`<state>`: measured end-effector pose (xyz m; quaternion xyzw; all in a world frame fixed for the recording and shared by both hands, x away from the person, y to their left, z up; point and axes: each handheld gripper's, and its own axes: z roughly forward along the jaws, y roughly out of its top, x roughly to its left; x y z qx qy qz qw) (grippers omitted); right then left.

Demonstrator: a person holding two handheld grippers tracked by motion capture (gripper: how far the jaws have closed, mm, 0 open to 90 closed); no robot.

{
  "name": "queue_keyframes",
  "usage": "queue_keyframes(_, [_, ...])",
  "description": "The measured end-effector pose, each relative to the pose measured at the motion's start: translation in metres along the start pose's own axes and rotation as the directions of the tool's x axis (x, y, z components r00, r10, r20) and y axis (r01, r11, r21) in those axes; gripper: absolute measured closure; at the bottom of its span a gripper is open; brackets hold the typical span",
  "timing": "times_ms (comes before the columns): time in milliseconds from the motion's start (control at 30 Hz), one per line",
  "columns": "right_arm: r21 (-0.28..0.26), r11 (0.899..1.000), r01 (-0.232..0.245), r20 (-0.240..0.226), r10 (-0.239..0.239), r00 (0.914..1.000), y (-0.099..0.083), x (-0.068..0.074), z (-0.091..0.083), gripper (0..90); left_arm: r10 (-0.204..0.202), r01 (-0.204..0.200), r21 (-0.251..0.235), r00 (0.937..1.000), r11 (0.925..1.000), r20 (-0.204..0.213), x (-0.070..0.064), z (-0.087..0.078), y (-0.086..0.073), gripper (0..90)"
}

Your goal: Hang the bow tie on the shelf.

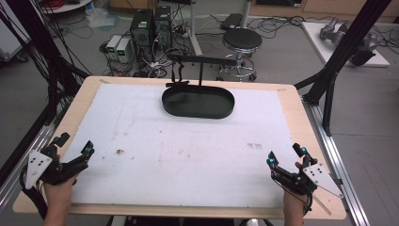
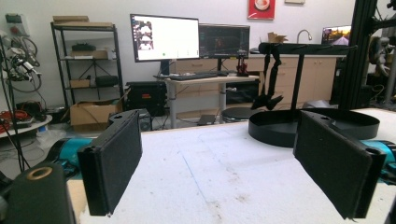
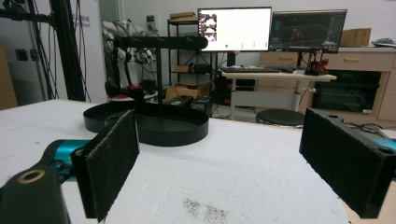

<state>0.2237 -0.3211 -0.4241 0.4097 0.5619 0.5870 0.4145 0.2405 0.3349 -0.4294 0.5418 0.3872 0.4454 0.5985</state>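
Black tray (image 1: 198, 102) sits far beyond both hand-held grippers (image 1: 74, 147) (image 1: 284, 155) (jaws apart).

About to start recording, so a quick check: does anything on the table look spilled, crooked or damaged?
Nothing serious. The white mat carries dark smudges, one near the left gripper. The black tray with its stand sits level at the far edge.

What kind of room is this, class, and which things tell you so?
Probably a robotics lab or workshop: desk monitors, computer towers with tangled floor cables, and a black frame post beside the wooden table.
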Motion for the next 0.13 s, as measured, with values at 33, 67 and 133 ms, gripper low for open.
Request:
queue_keyframes(33, [0.001,1.000,-0.002,0.000,0.002,1.0000,0.0000,-0.0003,-0.0004,11.1,0.002,-0.002,0.001,1.0000,1.0000,0.003,-0.0002,0.0003,0.0000,15.8])
queue_keyframes(67, [-0.003,1.000,-0.004,0.004,0.004,1.0000,0.0002,-0.0013,-0.0009,11.1,0.002,-0.002,0.001,1.0000,1.0000,0.003,-0.0007,0.0008,-0.0001,15.8])
queue_keyframes(133, [-0.006,1.000,0.001,0.004,-0.001,1.0000,0.0003,-0.0023,-0.0011,11.1,0.008,-0.008,0.006,1.0000,0.9999,0.004,-0.0012,0.0014,-0.0001,15.9])
